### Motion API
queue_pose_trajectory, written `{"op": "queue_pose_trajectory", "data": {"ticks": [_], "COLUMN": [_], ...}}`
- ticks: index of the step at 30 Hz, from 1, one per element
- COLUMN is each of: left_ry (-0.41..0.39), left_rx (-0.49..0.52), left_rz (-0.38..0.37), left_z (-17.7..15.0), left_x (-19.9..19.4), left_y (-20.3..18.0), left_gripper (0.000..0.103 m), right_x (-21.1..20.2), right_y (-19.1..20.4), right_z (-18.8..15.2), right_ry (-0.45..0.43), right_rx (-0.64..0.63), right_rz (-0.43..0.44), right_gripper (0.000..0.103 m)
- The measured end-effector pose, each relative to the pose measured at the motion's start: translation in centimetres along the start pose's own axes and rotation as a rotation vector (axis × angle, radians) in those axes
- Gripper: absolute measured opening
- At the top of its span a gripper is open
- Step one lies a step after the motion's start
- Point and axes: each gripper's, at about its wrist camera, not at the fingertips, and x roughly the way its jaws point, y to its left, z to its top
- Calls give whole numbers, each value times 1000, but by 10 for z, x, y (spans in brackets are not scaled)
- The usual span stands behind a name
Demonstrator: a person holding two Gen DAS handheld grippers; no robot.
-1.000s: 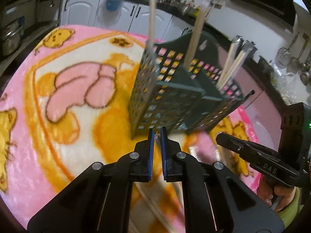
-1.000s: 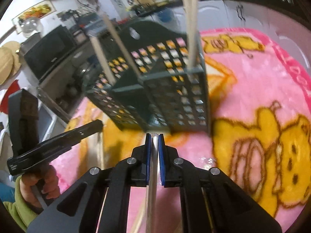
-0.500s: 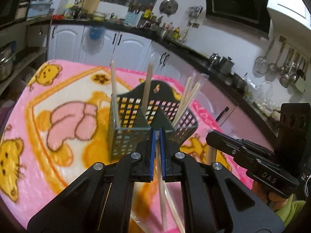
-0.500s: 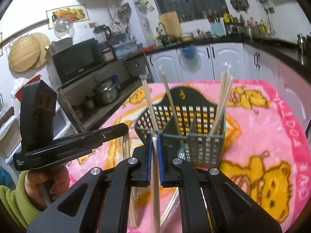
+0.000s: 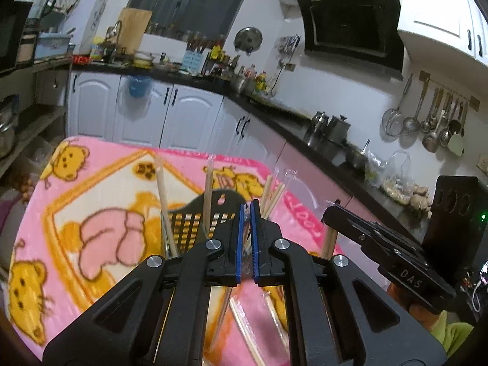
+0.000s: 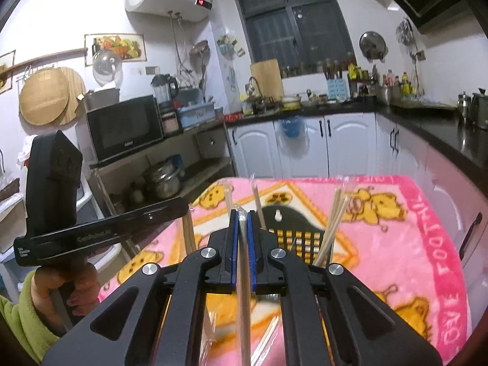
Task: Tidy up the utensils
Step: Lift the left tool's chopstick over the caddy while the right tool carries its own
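A dark green perforated utensil basket stands on the pink cartoon blanket, with wrapped chopsticks upright in its compartments. My left gripper is shut on a wrapped chopstick pair, raised above and in front of the basket. My right gripper is shut on a wrapped chopstick pair, also lifted near the basket. Each gripper shows in the other's view: the right one, the left one.
More wrapped chopsticks lie on the blanket below the grippers. White cabinets and a black counter ring the table. A shelf with a microwave and pots stands at the left.
Both grippers have risen and tilted up with their chopsticks. The basket now sits lower and smaller in both views.
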Motion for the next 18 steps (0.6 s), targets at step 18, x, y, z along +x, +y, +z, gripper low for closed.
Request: {"op": "queue_pose_trajectory", "data": {"ticks": [18], "left_ry": [-123], "left_rx": [67], "left_rz": [-4], "left_z": [54], "left_x": [-13], "left_y": [-18], "left_gripper": [2], "right_x": [4], "right_y": [6], "right_z": [55], "right_ry": [-183], "right_rx": [-38], "right_rz": [-14], "right_gripper": [6]}}
